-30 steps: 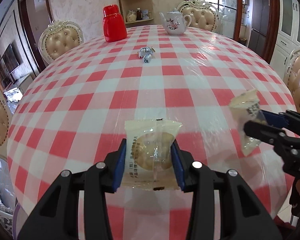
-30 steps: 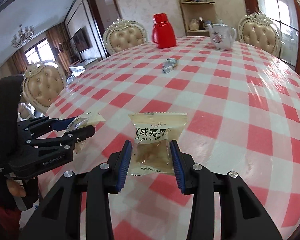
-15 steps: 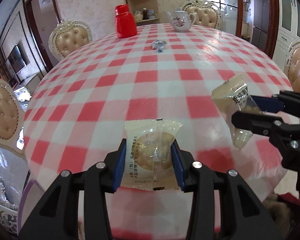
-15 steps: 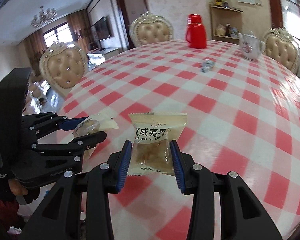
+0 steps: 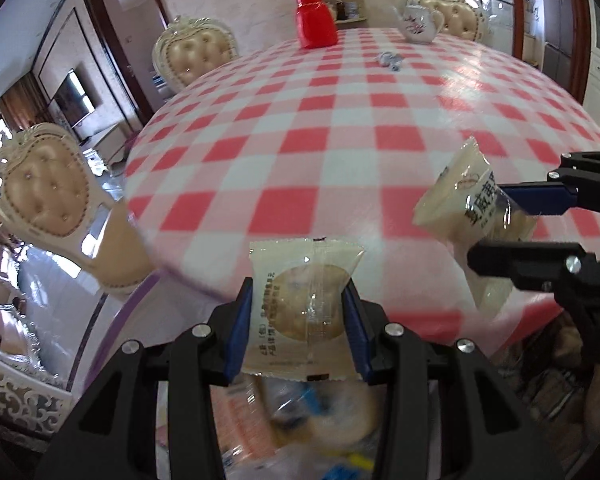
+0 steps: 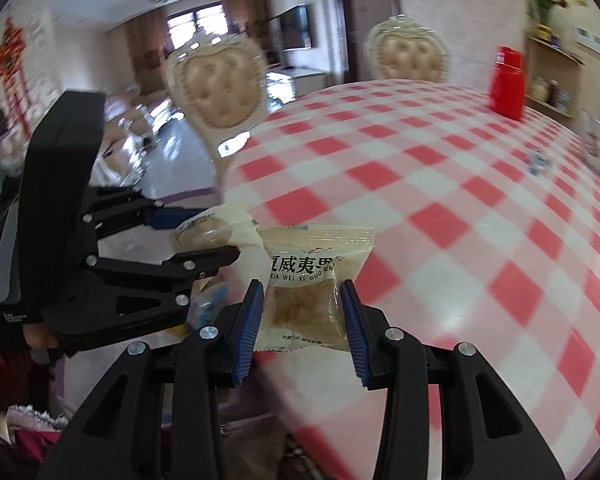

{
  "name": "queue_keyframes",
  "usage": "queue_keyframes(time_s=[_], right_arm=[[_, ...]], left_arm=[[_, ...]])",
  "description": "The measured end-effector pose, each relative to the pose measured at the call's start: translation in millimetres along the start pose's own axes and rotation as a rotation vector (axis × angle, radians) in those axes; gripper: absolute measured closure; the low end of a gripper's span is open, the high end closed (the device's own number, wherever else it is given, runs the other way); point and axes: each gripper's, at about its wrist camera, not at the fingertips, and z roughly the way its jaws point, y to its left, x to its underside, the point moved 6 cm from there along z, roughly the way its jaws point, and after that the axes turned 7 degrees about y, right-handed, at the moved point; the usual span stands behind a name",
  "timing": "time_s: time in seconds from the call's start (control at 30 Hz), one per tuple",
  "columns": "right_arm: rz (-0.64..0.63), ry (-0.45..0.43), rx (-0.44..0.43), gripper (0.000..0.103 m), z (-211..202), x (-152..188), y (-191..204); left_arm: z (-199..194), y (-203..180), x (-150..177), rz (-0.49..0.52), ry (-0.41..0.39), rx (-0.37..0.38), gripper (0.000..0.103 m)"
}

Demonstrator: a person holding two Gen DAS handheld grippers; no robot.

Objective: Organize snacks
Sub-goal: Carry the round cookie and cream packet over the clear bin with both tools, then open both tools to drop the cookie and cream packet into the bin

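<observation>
My left jaws [image 5: 298, 308] grip a clear packet holding a round biscuit [image 5: 304, 304]; my right jaws [image 6: 302, 316] grip a printed packet of brown candy [image 6: 306, 300]. Both hang over the checkered surface's [image 5: 340, 128] near edge. Beyond: red flask [image 5: 315, 20], teapot [image 5: 418, 24], small wrapper [image 5: 390, 59].

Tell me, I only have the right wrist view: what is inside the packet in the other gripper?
Observer: The left gripper is shut on a clear packet with a round biscuit inside.
Operator: What is under that packet?
Observer: A blurred heap of other wrapped snacks, just off the edge of the checked table.
Operator: Anything left on the table that I can't make out?
Observer: A small silver and blue wrapped sweet lies between the red jar and the teapot.
</observation>
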Motion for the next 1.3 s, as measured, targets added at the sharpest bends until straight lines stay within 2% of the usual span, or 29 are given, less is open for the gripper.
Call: queue_keyframes(time_s=[0.43, 0.73, 0.8, 0.83, 0.87, 0.9, 0.93, 1.07, 1.3], right_arm=[[-0.22, 0.107, -0.12, 0.063, 33, 14, 88], [-0.377, 0.159, -0.235, 0.062, 36, 36, 141], [-0.413, 0.151, -0.273, 0.062, 32, 40, 152], [-0.422, 0.147, -0.29, 0.062, 29, 41, 156], [-0.422, 0.137, -0.301, 0.055, 26, 40, 157], [-0.416, 0.126, -0.302, 0.044, 23, 39, 156], [-0.408, 0.114, -0.302, 0.042, 20, 37, 154], [-0.352, 0.081, -0.263, 0.042, 14, 28, 133], [-0.173, 0.037, -0.159, 0.042, 6, 12, 60]], left_arm=[[8, 68, 66, -0.021, 0.134, -0.096, 0.06], [13, 93, 90, -0.05, 0.195, -0.127, 0.058], [13, 95, 90, -0.047, 0.2, -0.145, 0.051], [13, 96, 89, -0.045, 0.2, -0.161, 0.033], [14, 97, 88, -0.043, 0.196, -0.176, 0.017], [13, 98, 85, -0.042, 0.187, -0.191, 0.015], [12, 98, 84, -0.042, 0.183, -0.202, 0.015], [11, 93, 75, -0.034, 0.175, -0.199, 0.011], [16, 65, 43, 0.007, 0.139, -0.175, 0.009]])
